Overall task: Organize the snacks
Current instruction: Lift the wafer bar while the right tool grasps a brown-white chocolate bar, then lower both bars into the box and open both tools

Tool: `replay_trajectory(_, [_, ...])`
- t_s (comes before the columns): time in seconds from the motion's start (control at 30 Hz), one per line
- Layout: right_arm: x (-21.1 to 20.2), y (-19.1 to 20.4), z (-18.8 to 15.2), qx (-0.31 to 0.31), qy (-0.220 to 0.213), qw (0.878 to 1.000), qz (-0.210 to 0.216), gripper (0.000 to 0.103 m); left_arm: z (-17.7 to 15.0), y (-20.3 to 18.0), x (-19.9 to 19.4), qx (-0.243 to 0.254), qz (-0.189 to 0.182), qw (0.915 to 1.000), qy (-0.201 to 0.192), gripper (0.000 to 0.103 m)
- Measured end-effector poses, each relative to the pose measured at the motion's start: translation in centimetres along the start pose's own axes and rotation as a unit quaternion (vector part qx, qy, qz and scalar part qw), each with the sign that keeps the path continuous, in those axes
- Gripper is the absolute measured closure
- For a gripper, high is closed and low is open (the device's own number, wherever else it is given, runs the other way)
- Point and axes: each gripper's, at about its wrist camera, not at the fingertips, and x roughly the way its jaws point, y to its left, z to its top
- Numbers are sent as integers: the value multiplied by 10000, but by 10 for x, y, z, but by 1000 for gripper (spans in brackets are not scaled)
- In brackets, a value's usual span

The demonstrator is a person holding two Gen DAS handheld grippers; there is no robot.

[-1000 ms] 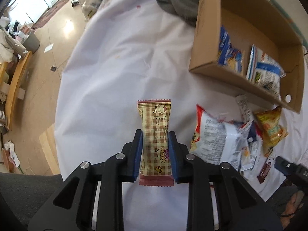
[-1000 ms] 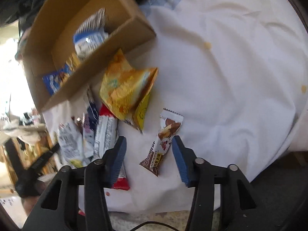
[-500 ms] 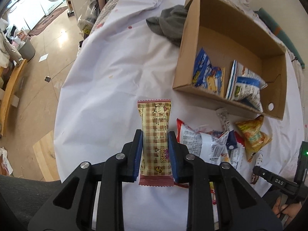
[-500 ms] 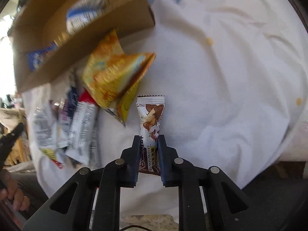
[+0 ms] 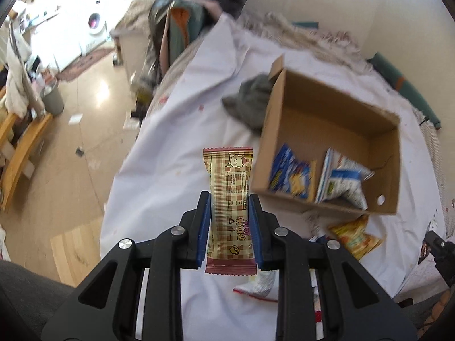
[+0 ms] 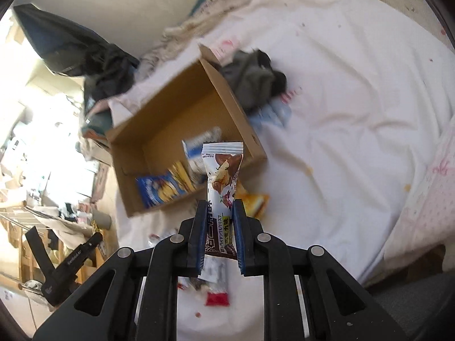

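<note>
My left gripper (image 5: pixel 229 199) is shut on a tan checked snack bar (image 5: pixel 229 196), held above the white sheet, left of the cardboard box (image 5: pixel 335 108). The box holds a blue-and-yellow packet (image 5: pixel 293 176) and a white-and-blue packet (image 5: pixel 341 179). My right gripper (image 6: pixel 219 207) is shut on a white-and-brown chocolate bar (image 6: pixel 223 176), lifted in front of the same box (image 6: pixel 170 105). An orange snack bag (image 5: pixel 355 233) lies just outside the box, also in the right wrist view (image 6: pixel 254 204).
A grey cloth (image 5: pixel 250 105) lies behind the box, also in the right wrist view (image 6: pixel 250 82). Loose packets (image 6: pixel 216 284) lie near the bed's front edge. The other gripper (image 6: pixel 57 270) shows at lower left. Floor and wooden furniture (image 5: pixel 20 142) lie left of the bed.
Both grippers have lifted with their bars, and the box now sits further below and ahead. The right gripper closed on the chocolate bar a second ago.
</note>
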Motion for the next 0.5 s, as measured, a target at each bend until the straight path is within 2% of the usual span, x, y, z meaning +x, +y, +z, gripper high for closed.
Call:
replay_trajectory(0.27, [8, 28, 26, -286, -147, 9993, 192, 85, 37, -35, -20, 276, -334, 9989, -171, 81])
replay_trajectory(0.5, [30, 53, 62, -606, -131, 9979, 202, 85, 70, -80, -12, 668, -533, 9962, -191, 81])
